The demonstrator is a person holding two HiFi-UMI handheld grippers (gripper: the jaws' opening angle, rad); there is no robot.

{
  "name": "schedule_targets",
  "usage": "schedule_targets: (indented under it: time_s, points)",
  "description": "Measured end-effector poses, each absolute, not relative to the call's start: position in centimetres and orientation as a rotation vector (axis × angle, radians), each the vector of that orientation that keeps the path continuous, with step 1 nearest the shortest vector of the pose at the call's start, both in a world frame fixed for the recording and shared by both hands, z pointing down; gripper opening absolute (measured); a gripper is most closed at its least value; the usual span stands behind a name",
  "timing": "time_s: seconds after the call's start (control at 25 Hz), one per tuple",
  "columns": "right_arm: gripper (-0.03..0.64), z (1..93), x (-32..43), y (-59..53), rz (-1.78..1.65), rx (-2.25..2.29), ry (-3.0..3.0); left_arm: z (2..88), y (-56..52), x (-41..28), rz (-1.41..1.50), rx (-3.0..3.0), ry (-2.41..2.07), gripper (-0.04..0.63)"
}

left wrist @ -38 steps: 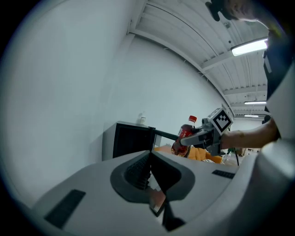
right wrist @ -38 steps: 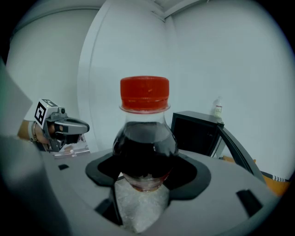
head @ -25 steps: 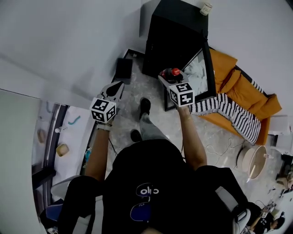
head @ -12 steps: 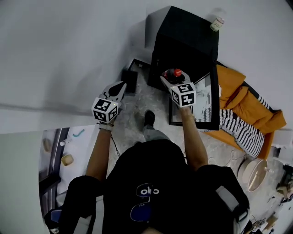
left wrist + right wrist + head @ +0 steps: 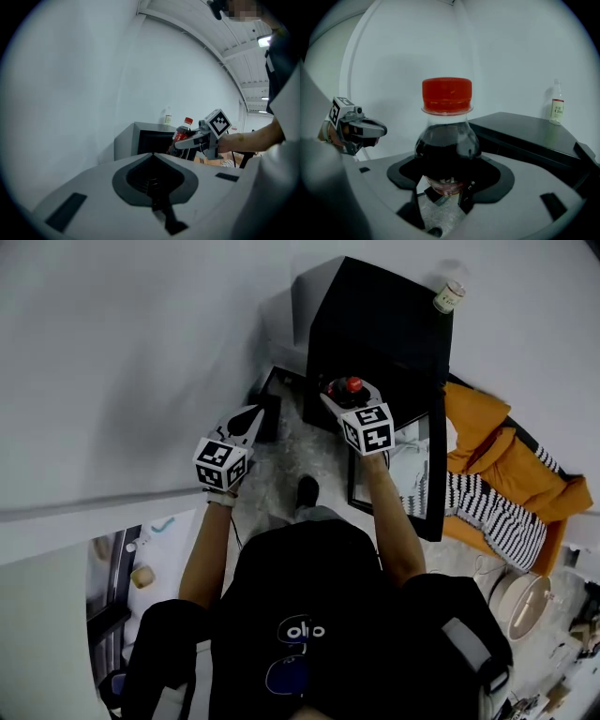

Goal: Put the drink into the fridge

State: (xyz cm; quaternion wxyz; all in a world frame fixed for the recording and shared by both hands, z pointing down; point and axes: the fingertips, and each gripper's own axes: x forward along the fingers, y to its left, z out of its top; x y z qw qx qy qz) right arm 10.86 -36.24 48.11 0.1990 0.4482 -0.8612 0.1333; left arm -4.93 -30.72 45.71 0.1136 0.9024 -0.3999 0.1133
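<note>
A cola bottle [image 5: 348, 387] with a red cap stands upright in my right gripper [image 5: 342, 392], which is shut on it just in front of the black fridge [image 5: 375, 315]. In the right gripper view the bottle [image 5: 446, 136] fills the middle, held low on its body by the right gripper [image 5: 446, 187]. The fridge door [image 5: 433, 474] hangs open on the right. My left gripper [image 5: 247, 418] is shut and holds nothing, level with the right one and left of it. From the left gripper view [image 5: 153, 183] the bottle [image 5: 182, 132] shows against the fridge [image 5: 143, 138].
A small pale bottle [image 5: 449, 295] stands on the fridge top. A dark box [image 5: 269, 407] lies on the floor left of the fridge. An orange cushion [image 5: 502, 451] and striped cloth [image 5: 502, 517] lie right of the door. A white wall [image 5: 141, 352] runs along the left.
The person has stepped closer to the fridge and both grippers have moved forward with them. The bottle stays held in the right gripper.
</note>
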Motion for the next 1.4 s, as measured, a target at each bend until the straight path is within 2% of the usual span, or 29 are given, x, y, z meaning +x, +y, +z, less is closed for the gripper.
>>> schedule_targets:
  time_s: [1.0, 1.4]
  points:
    - [0.314, 51.4, 11.1, -41.0, 0.385, 1.184, -2.376, 47.4, -36.0, -0.7, 0.384, 2.683, -1.105, 0.006]
    - [0.314, 57.6, 10.6, -42.9, 0.387, 1.218, -2.332, 52.5, -37.6, 0.7, 0.386, 2.695, -1.102, 0.006]
